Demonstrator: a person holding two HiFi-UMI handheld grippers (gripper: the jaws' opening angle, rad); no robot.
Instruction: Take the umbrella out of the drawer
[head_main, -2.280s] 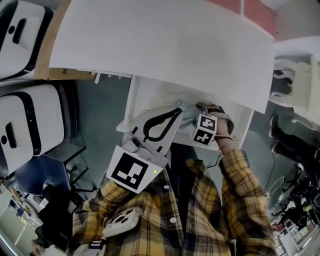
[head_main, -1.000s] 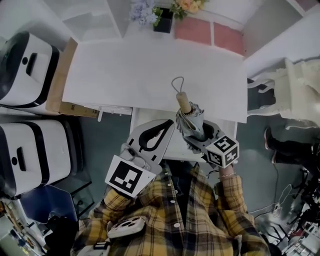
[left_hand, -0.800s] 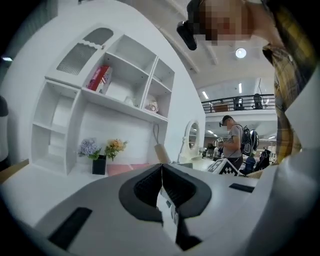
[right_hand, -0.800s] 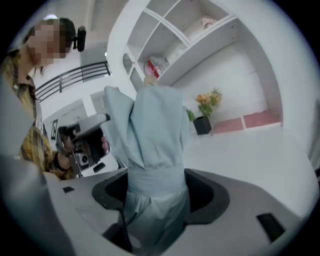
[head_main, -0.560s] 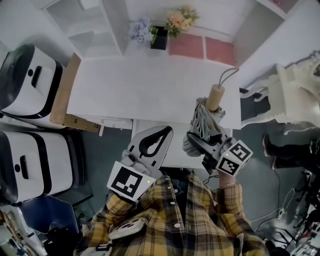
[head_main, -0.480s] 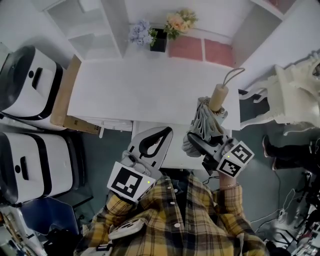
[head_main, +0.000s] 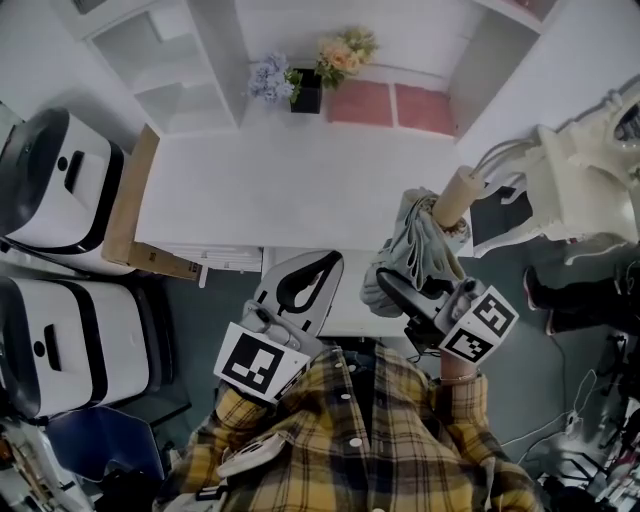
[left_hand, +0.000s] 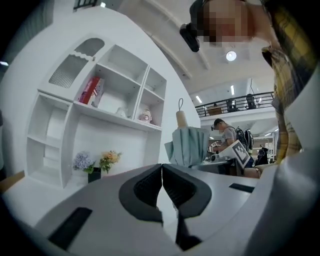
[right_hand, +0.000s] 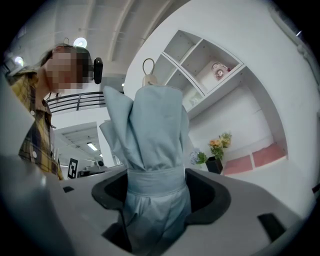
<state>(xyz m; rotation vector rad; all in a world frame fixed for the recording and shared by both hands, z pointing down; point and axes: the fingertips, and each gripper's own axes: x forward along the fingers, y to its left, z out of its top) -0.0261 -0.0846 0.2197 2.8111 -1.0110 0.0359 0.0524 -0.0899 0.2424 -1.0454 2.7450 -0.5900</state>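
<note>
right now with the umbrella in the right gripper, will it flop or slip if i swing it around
Probably stiff along its length: the umbrella stands upright from the right gripper without sagging. The jaws close on loose folded fabric at its band, so it may twist or slip a little. The handle sits far above the grip, so a fast swing would likely lever it sideways.

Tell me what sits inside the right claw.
A folded pale-blue umbrella, gripped by the right claw at its strap. Its fabric covers the claw's inner faces; its lower end is hidden.
</note>
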